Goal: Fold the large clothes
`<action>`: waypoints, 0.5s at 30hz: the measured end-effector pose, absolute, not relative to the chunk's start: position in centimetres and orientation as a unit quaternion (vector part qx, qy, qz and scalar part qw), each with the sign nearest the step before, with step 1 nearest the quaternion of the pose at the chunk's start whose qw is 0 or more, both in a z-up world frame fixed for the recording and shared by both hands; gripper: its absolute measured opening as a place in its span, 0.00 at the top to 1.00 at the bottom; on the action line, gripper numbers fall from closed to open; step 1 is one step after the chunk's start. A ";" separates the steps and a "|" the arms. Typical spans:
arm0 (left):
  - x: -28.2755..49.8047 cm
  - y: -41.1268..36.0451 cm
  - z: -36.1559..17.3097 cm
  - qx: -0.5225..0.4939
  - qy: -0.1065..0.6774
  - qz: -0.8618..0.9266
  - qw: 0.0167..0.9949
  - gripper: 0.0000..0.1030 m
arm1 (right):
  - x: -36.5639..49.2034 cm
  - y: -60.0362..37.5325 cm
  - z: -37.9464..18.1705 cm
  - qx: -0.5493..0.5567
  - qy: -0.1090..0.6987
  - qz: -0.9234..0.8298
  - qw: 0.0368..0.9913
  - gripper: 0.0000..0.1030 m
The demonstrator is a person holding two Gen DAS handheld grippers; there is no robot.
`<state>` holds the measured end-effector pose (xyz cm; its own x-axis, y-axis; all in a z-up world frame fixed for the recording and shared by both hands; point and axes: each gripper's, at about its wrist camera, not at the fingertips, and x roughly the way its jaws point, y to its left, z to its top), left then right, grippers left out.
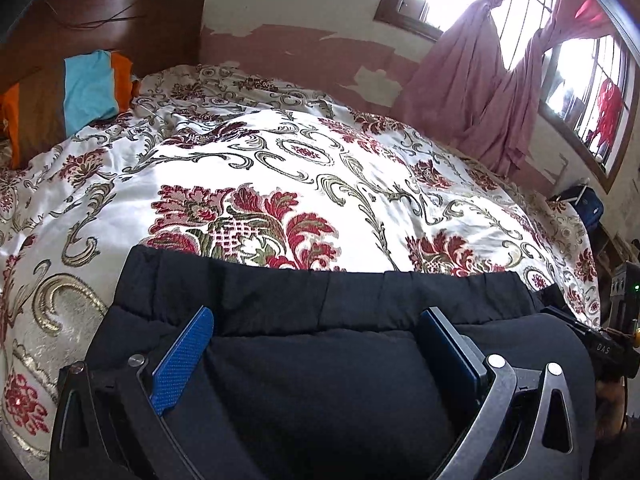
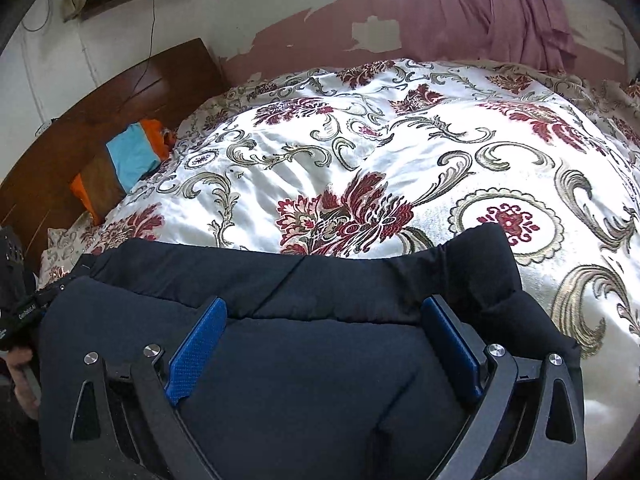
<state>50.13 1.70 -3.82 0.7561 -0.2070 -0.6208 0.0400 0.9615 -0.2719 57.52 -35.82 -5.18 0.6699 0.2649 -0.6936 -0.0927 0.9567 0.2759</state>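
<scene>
A large black padded garment (image 1: pixel 320 344) lies on the near part of the bed, its ribbed hem towards the far side. It also fills the lower part of the right wrist view (image 2: pixel 304 336). My left gripper (image 1: pixel 318 320) is open just above the garment, blue pads wide apart, nothing held. My right gripper (image 2: pixel 322 312) is open the same way above the garment's right half. The right gripper's body shows at the right edge of the left wrist view (image 1: pixel 608 350). The left gripper's body shows at the left edge of the right wrist view (image 2: pixel 24 312).
The bed is covered by a white quilt with red flowers (image 1: pixel 280 168) (image 2: pixel 360 160). An orange, blue and brown pillow (image 1: pixel 72 96) leans on the wooden headboard (image 1: pixel 120 20) at the far left. Pink curtains (image 1: pixel 492 80) and windows stand behind the bed.
</scene>
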 end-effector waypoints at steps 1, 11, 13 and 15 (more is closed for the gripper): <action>50.3 1.8 -3.9 -0.125 0.342 -0.068 0.929 0.00 | 57.8 -35.7 -5.4 0.108 0.396 0.098 0.907 0.06; 51.3 3.0 -4.6 -0.163 0.316 -0.089 0.931 0.00 | 59.6 -35.8 -6.5 0.143 0.399 0.117 0.898 0.03; 51.4 3.0 -4.6 -0.165 0.314 -0.090 0.931 0.00 | 59.6 -35.7 -6.7 0.144 0.401 0.117 0.897 0.03; 51.3 3.0 -4.7 -0.165 0.313 -0.091 0.931 0.00 | 59.6 -35.6 -6.7 0.144 0.399 0.117 0.898 0.03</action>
<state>51.35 2.97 -4.71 0.7882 -0.2718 -0.5521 0.0657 0.9292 -0.3636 59.56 -35.61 -6.69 0.6536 0.3244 -0.6838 -0.0949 0.9315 0.3511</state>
